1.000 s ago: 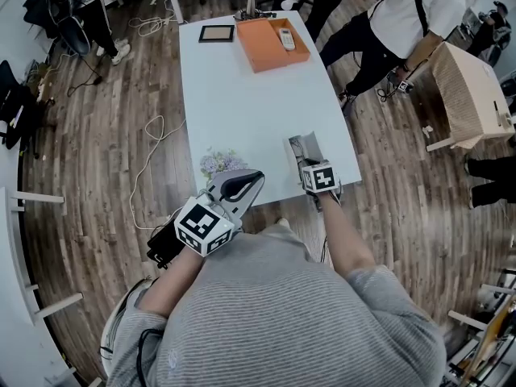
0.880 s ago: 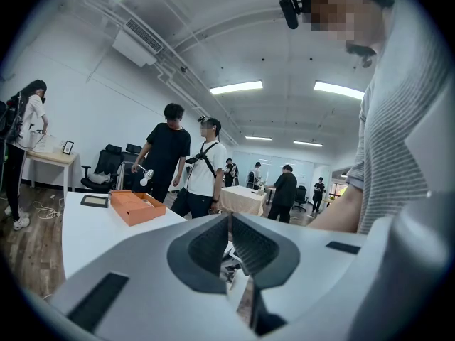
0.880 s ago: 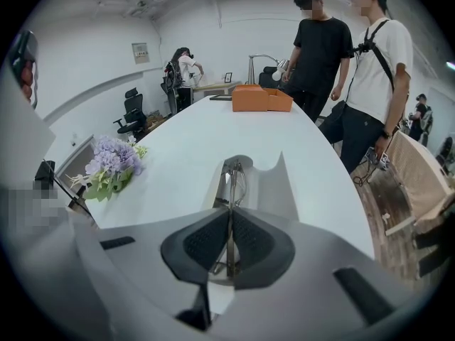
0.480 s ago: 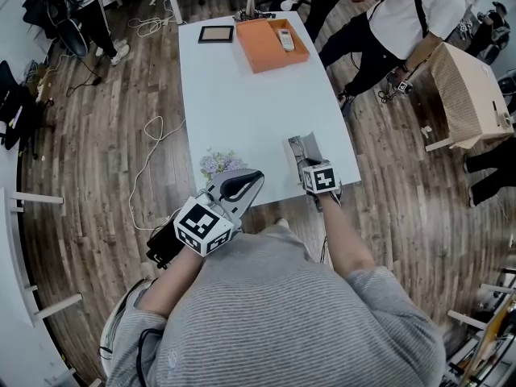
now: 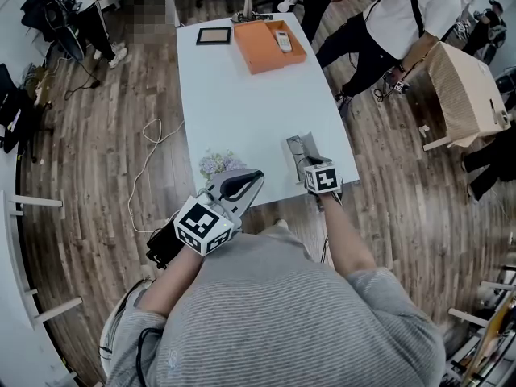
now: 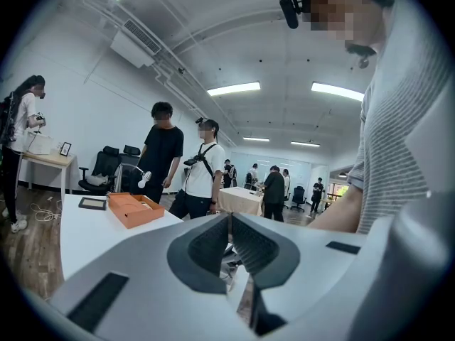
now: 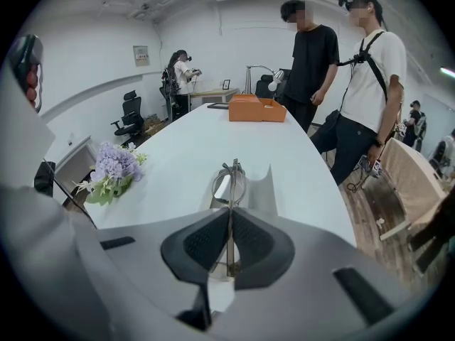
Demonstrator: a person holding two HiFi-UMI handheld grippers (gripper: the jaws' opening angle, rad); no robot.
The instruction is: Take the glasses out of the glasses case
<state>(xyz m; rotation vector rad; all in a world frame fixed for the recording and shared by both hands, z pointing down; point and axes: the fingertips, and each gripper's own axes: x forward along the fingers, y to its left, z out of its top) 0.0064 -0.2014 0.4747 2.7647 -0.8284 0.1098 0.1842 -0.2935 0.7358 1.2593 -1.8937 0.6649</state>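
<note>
- Right gripper view: the right gripper (image 7: 229, 215) grips the glasses (image 7: 232, 170), upright at the mouth of the case (image 7: 261, 190).
- The left gripper (image 6: 229, 222), clenched empty, is well apart from the case.
- Next, probably: lift them clear.

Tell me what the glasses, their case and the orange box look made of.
The glasses: thin grey wire rims with a dull sheen, probably metal, and clear lenses. The glasses case: matte grey with stiff upright walls, likely hard plastic or covered board; I can't tell which. The orange box: flat matte orange with sharp folded edges, which looks like cardboard.
</note>
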